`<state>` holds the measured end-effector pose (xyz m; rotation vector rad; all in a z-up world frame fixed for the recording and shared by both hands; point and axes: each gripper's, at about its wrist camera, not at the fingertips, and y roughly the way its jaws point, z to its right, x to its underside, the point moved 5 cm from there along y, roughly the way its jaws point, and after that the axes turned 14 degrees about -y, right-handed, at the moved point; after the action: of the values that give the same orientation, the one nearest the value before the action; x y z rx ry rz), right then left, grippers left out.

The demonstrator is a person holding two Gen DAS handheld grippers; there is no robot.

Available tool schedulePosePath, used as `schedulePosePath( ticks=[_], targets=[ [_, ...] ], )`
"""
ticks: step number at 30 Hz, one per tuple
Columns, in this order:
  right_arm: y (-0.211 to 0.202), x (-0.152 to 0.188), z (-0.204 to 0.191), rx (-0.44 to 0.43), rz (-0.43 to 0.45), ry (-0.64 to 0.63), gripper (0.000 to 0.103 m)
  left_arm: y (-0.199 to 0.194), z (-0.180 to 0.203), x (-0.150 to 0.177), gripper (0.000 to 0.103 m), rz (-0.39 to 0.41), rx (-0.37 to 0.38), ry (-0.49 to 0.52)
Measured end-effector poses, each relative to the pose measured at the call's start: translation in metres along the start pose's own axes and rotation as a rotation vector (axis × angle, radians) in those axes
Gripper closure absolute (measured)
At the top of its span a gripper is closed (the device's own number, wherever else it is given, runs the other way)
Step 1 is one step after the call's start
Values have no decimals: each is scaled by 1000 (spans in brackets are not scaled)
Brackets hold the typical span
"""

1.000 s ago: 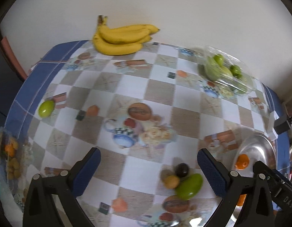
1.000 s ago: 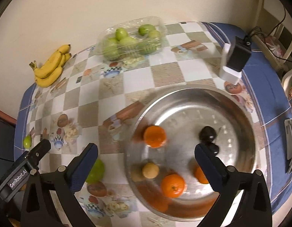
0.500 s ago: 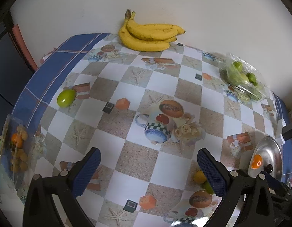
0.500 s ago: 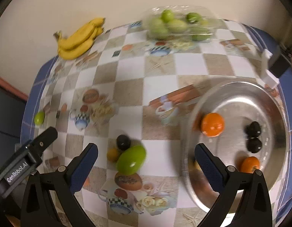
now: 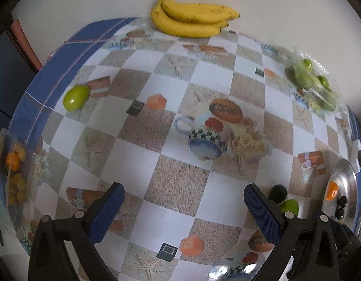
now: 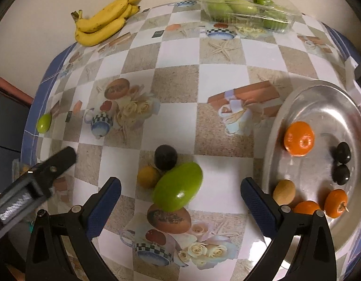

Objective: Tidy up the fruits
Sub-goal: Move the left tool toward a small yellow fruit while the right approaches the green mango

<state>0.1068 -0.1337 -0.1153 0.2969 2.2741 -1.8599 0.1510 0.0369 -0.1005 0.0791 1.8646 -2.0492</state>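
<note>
My right gripper (image 6: pixel 180 200) is open and hovers over a large green mango (image 6: pixel 178 189), which lies between its fingers. A dark plum (image 6: pixel 165 157) and a small yellow fruit (image 6: pixel 148 176) touch the mango. To the right, a metal tray (image 6: pixel 274 140) holds oranges (image 6: pixel 299 138), two dark fruits (image 6: pixel 343 151) and a tan fruit (image 6: pixel 284 190). My left gripper (image 5: pixel 182 194) is open and empty above the checked tablecloth. A small green fruit (image 5: pixel 76 97) lies far left near the blue border. The mango (image 5: pixel 290 206) and plum (image 5: pixel 277 192) show behind its right finger.
Bananas (image 6: pixel 105 21) lie against the wall at the back. A clear box of green fruits (image 6: pixel 246 9) sits at the back right. A plastic packet of small orange and yellow fruits (image 5: pixel 14 164) lies at the table's left edge. A white adapter (image 6: pixel 355 82) sits beside the tray.
My right gripper has moved left from above the tray to over the mango cluster. My left gripper has swung left and lower over the table. Both stay open.
</note>
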Motion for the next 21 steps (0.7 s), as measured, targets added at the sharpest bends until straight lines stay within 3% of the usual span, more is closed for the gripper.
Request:
schedulePosePath(
  ticks=[8,10,12,15,21],
  targets=[
    [7,4,1,8,-9,-9,2,15,-4,6,0,-46,-2,-22],
    [8,4,-1,2,-1,-8,9,14,-6,5,0,-42,0,-29],
    [8,4,-3,-3,3,-15,24,13,-6,4,0,-40,0,-34],
    [11,6,-2,0,-12,-13,37,13,-8,3,0,-43,0,-37],
    [15,8,-1,-55,-7,21,49,14,-5,3,0,-46,5,-30]
  ],
)
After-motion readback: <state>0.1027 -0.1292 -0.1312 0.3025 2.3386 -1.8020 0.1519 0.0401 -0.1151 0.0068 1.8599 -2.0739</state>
